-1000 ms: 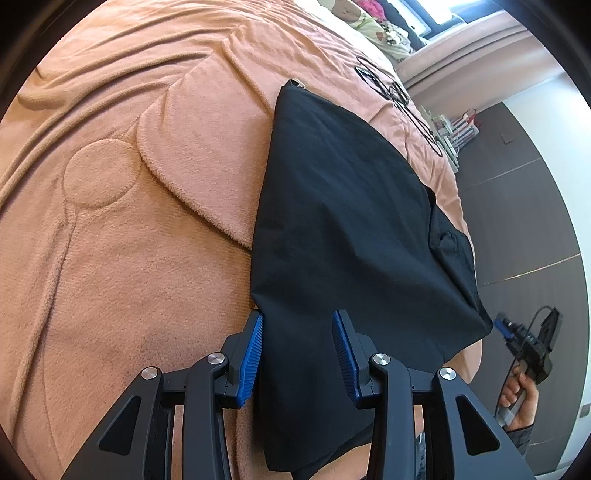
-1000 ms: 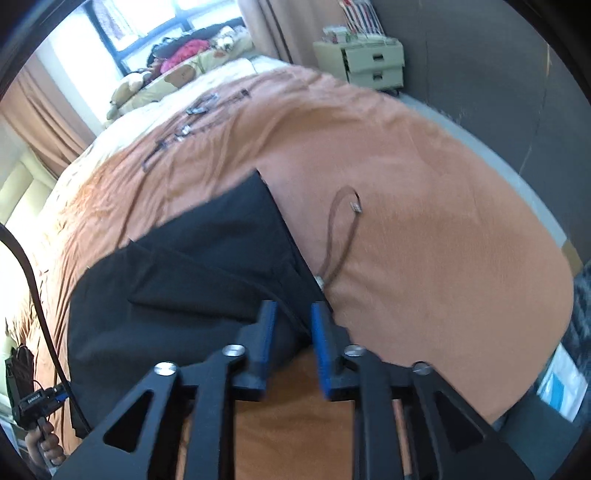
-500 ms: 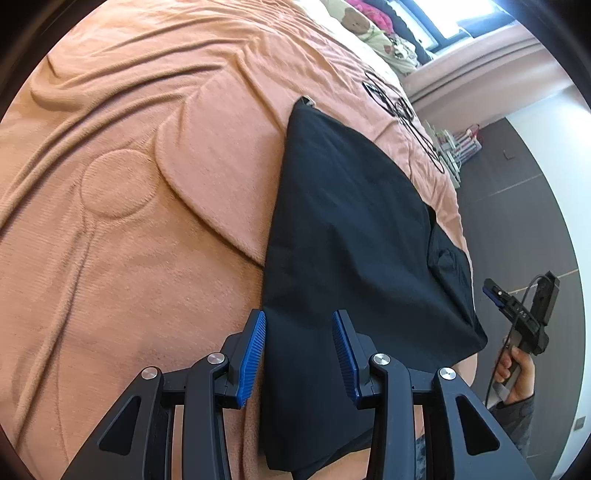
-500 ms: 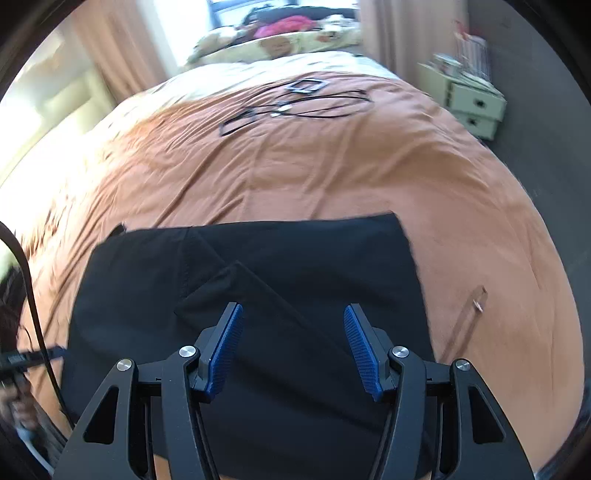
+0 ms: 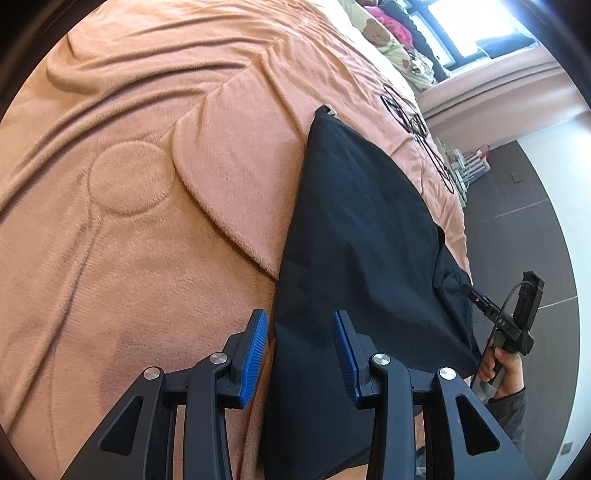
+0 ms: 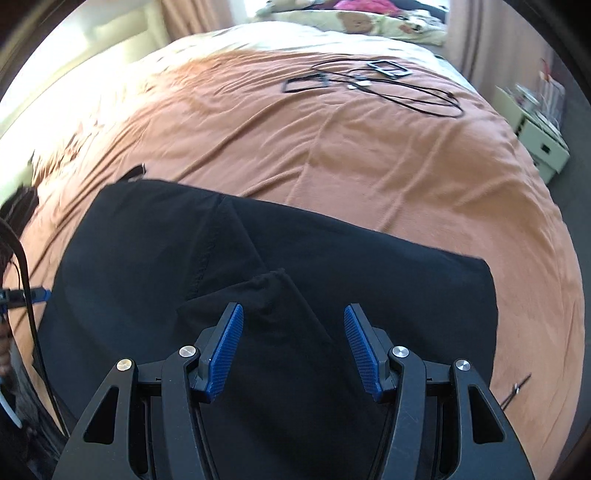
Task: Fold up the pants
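Observation:
Black pants (image 5: 362, 240) lie folded flat on an orange blanket (image 5: 147, 258). My left gripper (image 5: 300, 317) hovers over their near left edge, open; the cloth's edge runs below the gap and neither blue pad presses on it. In the right wrist view the pants (image 6: 369, 266) spread across the frame, with a small folded flap (image 6: 266, 291) on top. My right gripper (image 6: 293, 310) stands open just above that flap, holding nothing. The left wrist view shows a hand (image 5: 506, 369) holding the right gripper's handle at the pants' far corner.
Black cables and small frames (image 6: 369, 81) lie on the far part of the blanket. Bear-print pillows (image 6: 354, 26) are at the head of the bed. A white drawer unit (image 6: 539, 147) stands on dark floor to the right. A thin cord (image 6: 515, 391) lies near the right edge.
My right gripper let its jaws widen, rolled, and swung from the pants' corner to over their middle. The left gripper stayed put, rolling slightly.

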Demonstrator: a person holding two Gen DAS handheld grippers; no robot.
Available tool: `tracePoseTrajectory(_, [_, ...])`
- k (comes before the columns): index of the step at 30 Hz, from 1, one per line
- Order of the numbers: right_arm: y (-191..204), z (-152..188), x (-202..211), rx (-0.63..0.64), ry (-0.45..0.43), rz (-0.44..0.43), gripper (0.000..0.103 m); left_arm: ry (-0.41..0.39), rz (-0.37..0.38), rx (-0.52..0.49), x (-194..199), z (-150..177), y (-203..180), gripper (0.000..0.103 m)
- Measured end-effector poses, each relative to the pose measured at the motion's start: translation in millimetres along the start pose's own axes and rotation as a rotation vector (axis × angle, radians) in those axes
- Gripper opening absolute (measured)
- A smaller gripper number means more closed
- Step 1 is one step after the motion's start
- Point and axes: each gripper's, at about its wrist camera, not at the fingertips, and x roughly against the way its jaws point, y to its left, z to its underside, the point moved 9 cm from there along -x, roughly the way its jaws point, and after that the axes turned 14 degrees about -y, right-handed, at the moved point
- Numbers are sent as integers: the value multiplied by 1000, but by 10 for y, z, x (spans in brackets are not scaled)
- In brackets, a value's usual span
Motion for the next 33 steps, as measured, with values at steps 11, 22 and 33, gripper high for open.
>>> tracePoseTrajectory(11, [33,-9,-132,22,21,-8,1,26,-6,26,-142,65,19,25])
tracePoseTrajectory(22, [-542,-259,371,-127,-140,162,0,30,-9,10,-163,45,-11,25])
tracePoseTrajectory(33, [-928,-248,366,-224,-126,282,0,14,-21,-12,-117,8,-45,25])
